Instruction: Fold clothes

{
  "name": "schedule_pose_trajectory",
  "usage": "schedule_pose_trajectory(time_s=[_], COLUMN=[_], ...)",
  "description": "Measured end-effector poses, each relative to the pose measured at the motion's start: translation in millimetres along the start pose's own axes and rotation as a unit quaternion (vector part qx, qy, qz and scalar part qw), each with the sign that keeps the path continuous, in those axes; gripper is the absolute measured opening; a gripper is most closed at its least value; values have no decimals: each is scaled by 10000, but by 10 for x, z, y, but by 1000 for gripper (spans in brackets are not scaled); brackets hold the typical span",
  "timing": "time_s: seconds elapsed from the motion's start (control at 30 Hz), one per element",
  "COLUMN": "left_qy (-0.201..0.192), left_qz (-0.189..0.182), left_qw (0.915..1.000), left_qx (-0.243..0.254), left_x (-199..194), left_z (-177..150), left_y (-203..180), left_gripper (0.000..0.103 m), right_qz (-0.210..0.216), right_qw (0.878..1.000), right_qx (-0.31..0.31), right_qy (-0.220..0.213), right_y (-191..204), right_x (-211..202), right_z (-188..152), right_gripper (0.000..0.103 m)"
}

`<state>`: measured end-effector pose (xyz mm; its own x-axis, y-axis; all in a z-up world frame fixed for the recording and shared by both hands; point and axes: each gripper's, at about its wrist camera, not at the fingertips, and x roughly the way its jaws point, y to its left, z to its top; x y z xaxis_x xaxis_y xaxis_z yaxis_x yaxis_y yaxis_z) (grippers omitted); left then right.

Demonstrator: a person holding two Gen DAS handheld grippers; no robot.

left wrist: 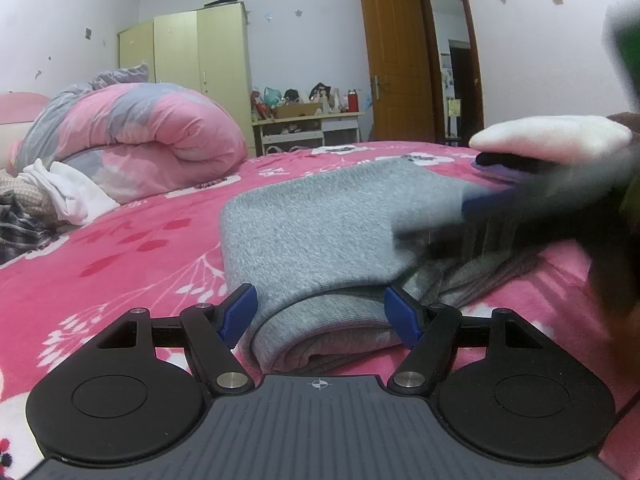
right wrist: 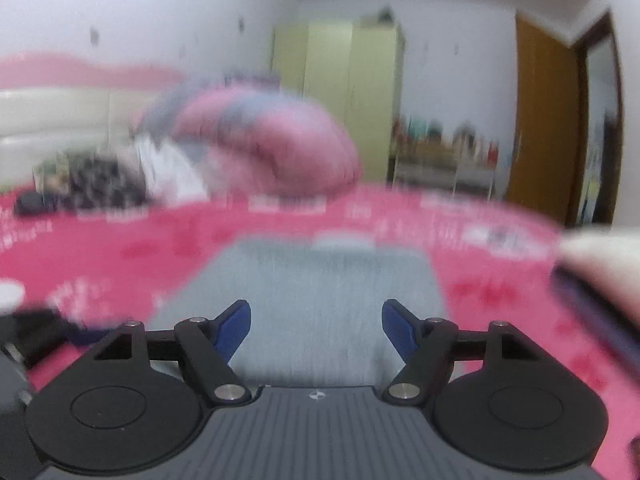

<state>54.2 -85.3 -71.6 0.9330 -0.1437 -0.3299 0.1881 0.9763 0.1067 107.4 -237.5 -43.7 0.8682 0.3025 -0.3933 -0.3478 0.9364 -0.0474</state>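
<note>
Half the grey garment lies behind blurred right tongs.

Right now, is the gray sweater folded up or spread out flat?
Folded. The gray sweater lies as a compact bundle on the pink bedspread, with stacked layers showing at its near edge.

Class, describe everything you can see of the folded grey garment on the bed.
The grey garment is a heathered, fleecy knit, folded into a thick, roughly rectangular bundle with several layers showing at its near edge, one of them ribbed. It lies flat on the pink floral bedspread. The near edge sits between the blue pads of the left hand-held gripper, whose jaws stand apart without visibly pinching. The blurred right hand-held gripper hovers above it, open.
</note>
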Motion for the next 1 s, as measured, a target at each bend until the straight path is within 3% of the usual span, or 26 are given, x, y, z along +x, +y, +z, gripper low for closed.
schedule_pose_trajectory(time_s=[0.2,0.3,0.4,0.53,0.6,0.67,0.83,1.0], left_qy=[151,271,-41,-182,13,467,1735,1882], left_qz=[-105,-148,-93,-63,-47,-160,-455,-388], left_qw=[9998,9994,9996,9998,9999,9981,9800,9770], left_qx=[-13,174,264,58,-124,-364,-864,-924], left_x=[1,-35,-146,-117,5,202,701,740], left_z=[71,225,373,546,622,653,587,546], left_y=[48,94,152,275,332,375,453,462], left_gripper=[73,79,82,85,85,85,86,90], right_qz=[-31,103,211,224,267,290,283,-52], right_qw=[9998,9998,9994,9992,9989,9987,9989,9979], right_qx=[-152,42,198,213,277,319,366,642], right_qy=[-115,-170,-207,-237,-250,-255,-37,1], right_y=[73,3,-67,-86,-113,-129,-147,-304], right_x=[-22,-38,-54,-89,-92,-95,-135,-257], right_z=[-58,-59,-58,-77,-76,-72,26,389], right_gripper=[79,79,79,79,79,79,78,74])
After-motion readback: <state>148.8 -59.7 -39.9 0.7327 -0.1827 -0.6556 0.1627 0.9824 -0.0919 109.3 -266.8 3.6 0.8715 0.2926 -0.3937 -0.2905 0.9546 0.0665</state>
